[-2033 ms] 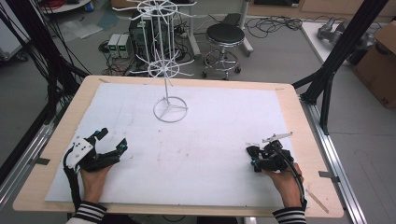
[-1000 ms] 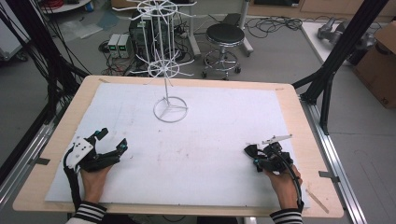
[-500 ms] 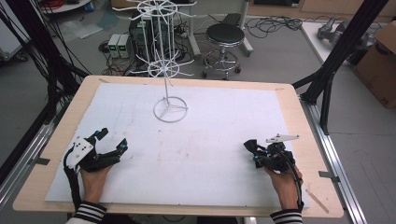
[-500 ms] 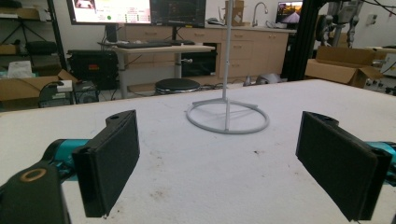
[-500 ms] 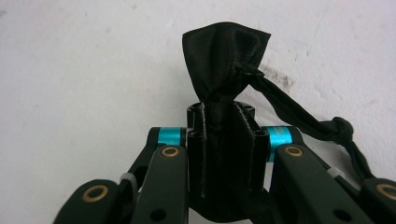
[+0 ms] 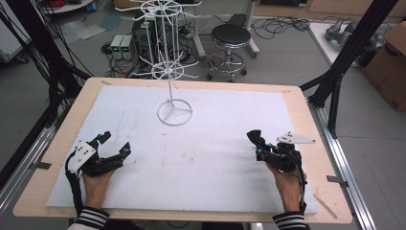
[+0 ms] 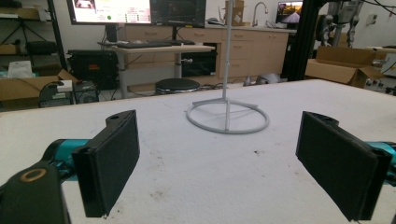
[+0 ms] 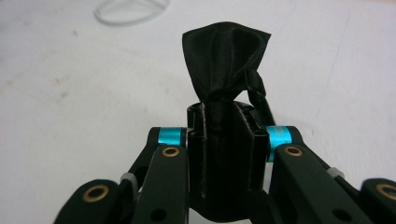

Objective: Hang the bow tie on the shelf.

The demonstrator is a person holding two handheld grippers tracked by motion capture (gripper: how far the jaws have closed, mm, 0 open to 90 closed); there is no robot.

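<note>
Black satin pouch (image 8: 224,60) pinched tight in the right gripper (image 6: 257,143), jaws fully closed on its neck, flared end sticking out ahead toward the white wire stand (image 6: 171,72). Stand well apart, up and to the left across the bench (image 6: 297,100) (ring base, upright post). Left gripper (image 6: 114,143) resting low, jaws wide open, holding nothing, aimed at that same stand.

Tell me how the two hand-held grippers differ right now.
The left hand-held gripper has its jaws spread wide with nothing between them; the right hand-held gripper is clamped shut on a black cloth. The left lies tilted on its side; the right sits more upright. Both rest low on the white mat.
</note>
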